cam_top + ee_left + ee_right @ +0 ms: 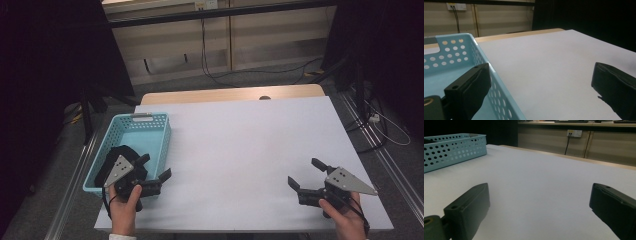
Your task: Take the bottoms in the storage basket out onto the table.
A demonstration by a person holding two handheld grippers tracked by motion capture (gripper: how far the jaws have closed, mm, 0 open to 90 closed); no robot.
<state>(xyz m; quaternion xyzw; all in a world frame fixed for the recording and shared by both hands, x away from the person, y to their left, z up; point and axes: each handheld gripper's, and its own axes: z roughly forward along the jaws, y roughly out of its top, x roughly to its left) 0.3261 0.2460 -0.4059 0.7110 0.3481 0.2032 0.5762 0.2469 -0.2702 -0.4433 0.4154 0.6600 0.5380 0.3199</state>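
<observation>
A light blue perforated basket (150,118) stands at the left of the white table top (250,145). In its near end lies a black bundle (116,151), partly hidden by my left hand's gripper. My left gripper (156,166) hovers over the basket's near right corner, open and holding nothing. In the left gripper view one jaw sits above the basket's inside (439,82) and the other above the bare table, so the left gripper (539,80) straddles the rim. My right gripper (303,171) is at the near right of the table, open and holding nothing. In its own view the right gripper (539,200) faces the basket (454,147) across the white surface.
A wooden strip (225,94) runs along the table's far edge. Beyond it is a floor with black cables (235,77) and a low wall of panels. Dark stands and rails flank both sides of the table.
</observation>
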